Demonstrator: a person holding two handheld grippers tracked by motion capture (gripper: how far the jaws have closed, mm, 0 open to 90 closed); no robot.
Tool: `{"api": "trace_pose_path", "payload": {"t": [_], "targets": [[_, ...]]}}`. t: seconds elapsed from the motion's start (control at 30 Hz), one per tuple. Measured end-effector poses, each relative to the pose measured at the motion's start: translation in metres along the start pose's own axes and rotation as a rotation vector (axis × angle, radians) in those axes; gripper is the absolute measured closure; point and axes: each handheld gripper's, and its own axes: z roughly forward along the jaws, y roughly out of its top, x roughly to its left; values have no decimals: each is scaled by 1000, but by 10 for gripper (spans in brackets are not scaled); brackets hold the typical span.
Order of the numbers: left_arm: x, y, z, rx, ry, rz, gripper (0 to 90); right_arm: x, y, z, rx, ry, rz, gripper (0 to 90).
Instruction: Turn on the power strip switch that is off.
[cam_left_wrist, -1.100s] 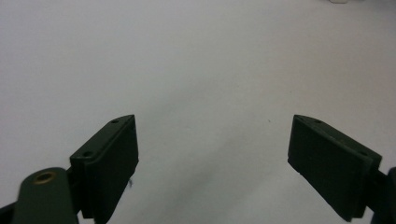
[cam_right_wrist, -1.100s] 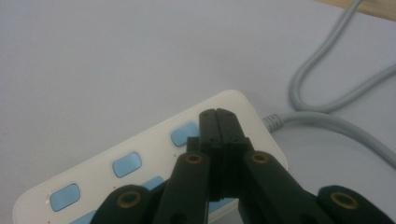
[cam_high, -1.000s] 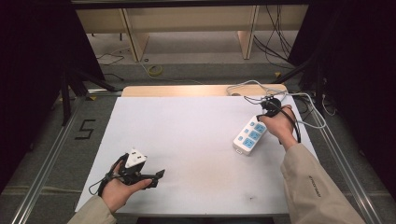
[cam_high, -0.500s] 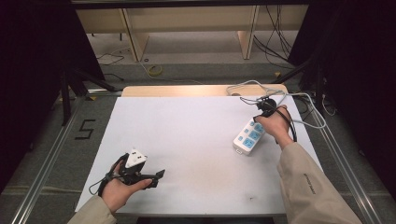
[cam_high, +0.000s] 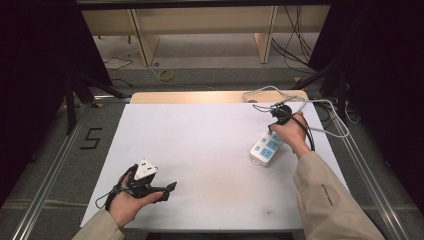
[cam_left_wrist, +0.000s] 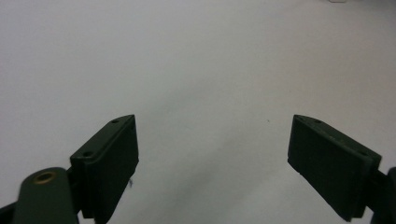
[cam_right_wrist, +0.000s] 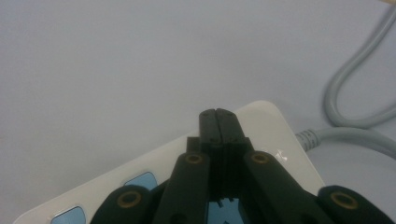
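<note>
So the white power strip (cam_high: 266, 146) with blue sockets is lying flat on the white counter (cam_high: 200, 150), over on the right side and toward the far half. Its long axis is running diagonally in the high view: the near end is pointing toward the person and a bit left, and the far end is pointing away and right, up toward the counter's far right corner. Its grey cord (cam_high: 320, 107) is coming out of that far end and looping around near the far right edge. In the right gripper view the same cord (cam_right_wrist: 355, 126) is curving off the strip's rounded end (cam_right_wrist: 266, 126).

The right hand-held gripper (cam_high: 281, 115) is sitting over the strip's far end, and its jaws are clenched completely together with nothing between them. In its own view the closed tip (cam_right_wrist: 218, 114) is hovering right over the strip's white top near the cord end; I can't tell if it's actually touching.

The left hand-held gripper (cam_high: 167, 189) is hanging out at the near left of the counter, well apart from the strip, jaws spread wide and released, gripping nothing. Its own view is looking across bare counter (cam_left_wrist: 196, 70) between the two black pads (cam_left_wrist: 112, 158).

No containers anywhere on the counter.
</note>
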Motion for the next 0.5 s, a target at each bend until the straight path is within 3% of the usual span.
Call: {"api": "trace_pose_path", "payload": {"t": [0.5], "targets": [[0,0,0,1,0,3,161,1,1,1,37,-3,-9,900]]}}
